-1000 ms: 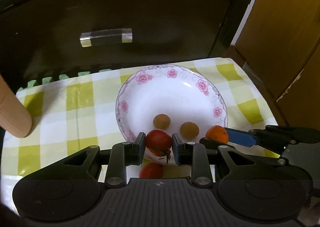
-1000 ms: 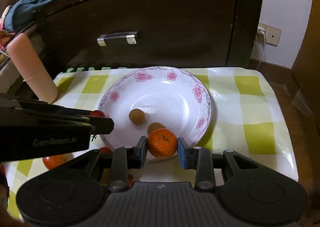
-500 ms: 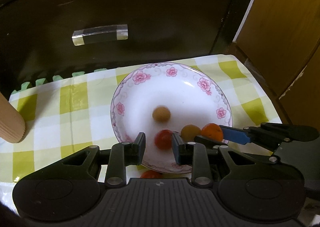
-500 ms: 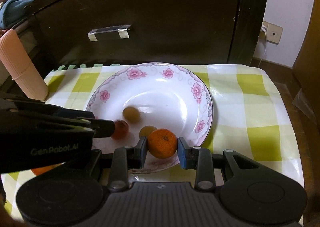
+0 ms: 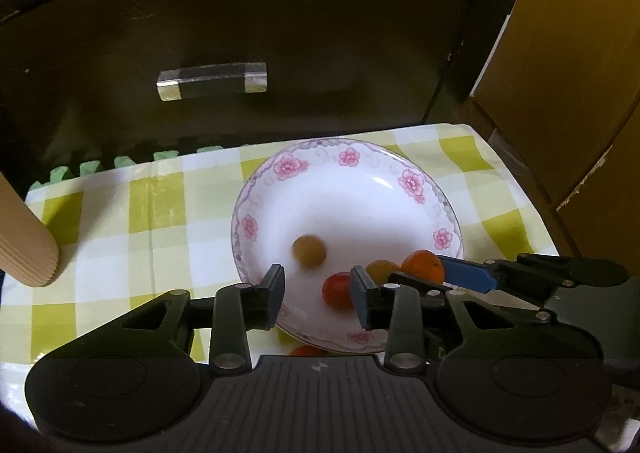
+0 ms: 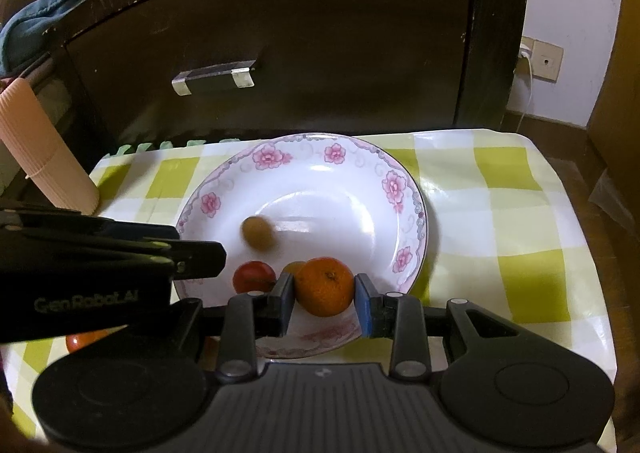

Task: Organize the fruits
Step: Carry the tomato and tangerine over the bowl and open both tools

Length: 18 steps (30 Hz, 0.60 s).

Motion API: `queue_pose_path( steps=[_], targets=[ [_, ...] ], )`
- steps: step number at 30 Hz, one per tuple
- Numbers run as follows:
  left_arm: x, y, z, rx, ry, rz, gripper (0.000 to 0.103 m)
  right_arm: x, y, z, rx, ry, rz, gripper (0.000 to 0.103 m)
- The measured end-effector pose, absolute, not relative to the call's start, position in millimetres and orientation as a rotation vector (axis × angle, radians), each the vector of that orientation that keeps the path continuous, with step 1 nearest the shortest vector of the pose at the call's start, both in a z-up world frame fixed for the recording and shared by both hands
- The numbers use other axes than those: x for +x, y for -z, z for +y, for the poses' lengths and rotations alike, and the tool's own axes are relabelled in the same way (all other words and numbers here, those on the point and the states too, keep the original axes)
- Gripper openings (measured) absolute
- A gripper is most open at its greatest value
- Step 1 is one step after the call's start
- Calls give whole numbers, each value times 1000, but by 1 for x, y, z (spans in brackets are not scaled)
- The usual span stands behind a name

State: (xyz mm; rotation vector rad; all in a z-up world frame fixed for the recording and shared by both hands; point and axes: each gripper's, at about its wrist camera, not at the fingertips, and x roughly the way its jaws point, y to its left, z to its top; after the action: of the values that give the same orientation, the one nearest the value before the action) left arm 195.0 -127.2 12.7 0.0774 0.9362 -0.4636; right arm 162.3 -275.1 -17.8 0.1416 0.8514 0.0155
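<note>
A white plate with pink flowers (image 5: pixel 348 205) (image 6: pixel 328 189) stands on the checked cloth. My left gripper (image 5: pixel 318 285) hangs over the plate's near part and its jaws are opening. A red tomato (image 5: pixel 337 290) (image 6: pixel 254 277) lies loose on the plate, close to the right-hand finger. A brown fruit (image 5: pixel 309 252) (image 6: pixel 259 233) is blurred on the plate. A second brown fruit (image 5: pixel 382 269) sits beside the orange (image 6: pixel 325 286) (image 5: pixel 423 266). My right gripper (image 6: pixel 324 295) is shut on that orange just above the plate's near rim.
Another tomato (image 6: pixel 82 340) (image 5: pixel 308 351) lies on the cloth by the plate's near edge. A pink ribbed cylinder (image 6: pixel 44 157) stands at the left. A dark cabinet with a drawer handle (image 5: pixel 212 80) rises behind the table. The cloth's right edge (image 6: pixel 572 213) drops off.
The left gripper moved the tomato further over the plate, then spread its fingers; the tomato now lies on the plate. A brown fruit has rolled. The right gripper still grips the orange.
</note>
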Motion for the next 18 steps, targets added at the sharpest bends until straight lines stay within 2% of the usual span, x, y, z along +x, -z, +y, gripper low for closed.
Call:
queue_pose_path(
  steps=[6, 18],
  targets=[
    [197, -19, -120, 46, 453, 925, 59, 161, 13, -277, 172, -20, 826, 32],
    [190, -27, -113, 66, 421, 889, 68, 157, 5, -277, 171, 0, 800, 32]
  ],
)
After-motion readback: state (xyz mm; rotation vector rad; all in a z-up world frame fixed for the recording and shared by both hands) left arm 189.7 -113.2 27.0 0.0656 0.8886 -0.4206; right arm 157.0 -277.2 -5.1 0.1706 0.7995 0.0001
